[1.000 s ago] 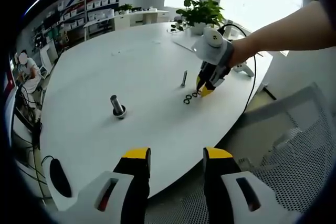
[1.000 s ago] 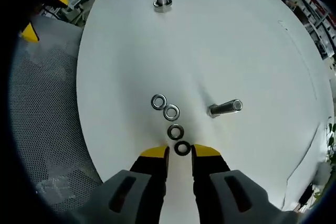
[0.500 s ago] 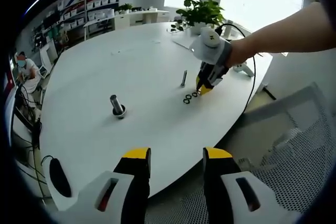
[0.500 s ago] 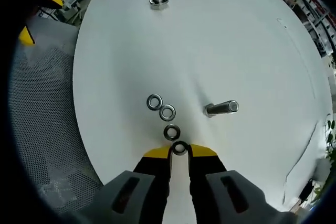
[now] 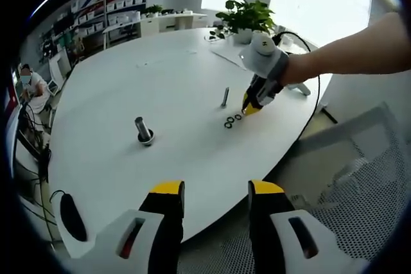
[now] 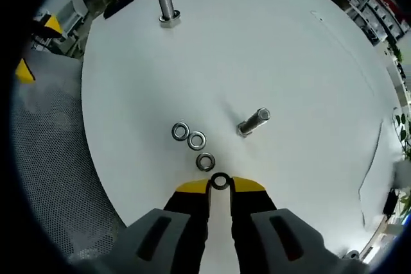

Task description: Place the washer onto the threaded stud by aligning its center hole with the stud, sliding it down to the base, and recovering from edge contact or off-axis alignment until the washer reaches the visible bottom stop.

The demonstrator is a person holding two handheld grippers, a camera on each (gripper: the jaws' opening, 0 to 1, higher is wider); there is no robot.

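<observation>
On a round white worktop (image 6: 308, 62) in a bright office, the right tool (image 6: 220, 186) grips a washer (image 6: 220, 181)

Shelves, a plant (image 5: 247, 14) and windows ring the worktop; a mesh chair (image 5: 350, 190) stands at its near edge. In the right gripper view the held washer sits pinched between the yellow fingertips (image 6: 192, 187), jaws narrow, its hole facing the camera. Just beyond lie three more washers (image 6: 192, 140) in a short diagonal row, flat on the surface. Beside them a slim stud (image 6: 252, 122) stands upright, its axis leaning right in this view. A thicker stud (image 6: 166, 8) on a base stands well apart near the far edge. The left tool (image 5: 212, 190) hangs wide and holds nothing
</observation>
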